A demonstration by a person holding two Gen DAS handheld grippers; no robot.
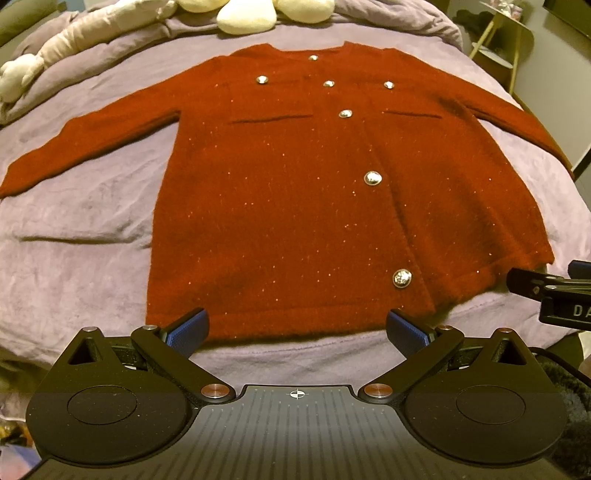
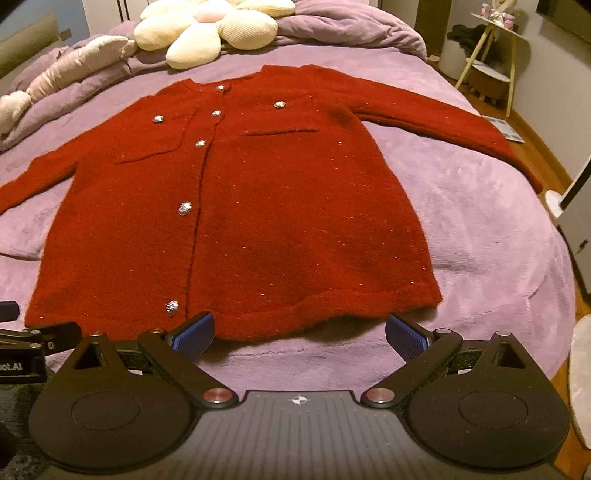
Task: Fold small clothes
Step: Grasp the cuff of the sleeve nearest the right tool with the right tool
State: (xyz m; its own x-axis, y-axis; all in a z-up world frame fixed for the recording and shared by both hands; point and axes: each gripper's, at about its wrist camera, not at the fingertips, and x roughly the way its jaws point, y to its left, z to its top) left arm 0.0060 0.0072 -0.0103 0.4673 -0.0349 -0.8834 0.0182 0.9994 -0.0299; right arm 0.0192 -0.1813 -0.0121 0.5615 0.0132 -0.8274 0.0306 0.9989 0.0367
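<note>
A small dark red knitted cardigan (image 1: 295,206) (image 2: 266,221) with silver buttons lies flat, front side up, on a purple bed cover, both sleeves spread out sideways. My left gripper (image 1: 297,330) hovers wide open just before the hem, near its left half, with nothing between the blue pads. My right gripper (image 2: 299,332) is likewise open and empty at the hem's right half. The right gripper's side (image 1: 550,291) shows at the right edge of the left wrist view; the left gripper's side (image 2: 33,339) shows at the left edge of the right wrist view.
The purple bed cover (image 1: 81,229) (image 2: 487,229) surrounds the cardigan. A cream flower-shaped cushion (image 2: 207,29) and a pale plush toy (image 1: 55,55) lie at the head of the bed. A small side table (image 2: 491,55) stands beyond the bed's right edge.
</note>
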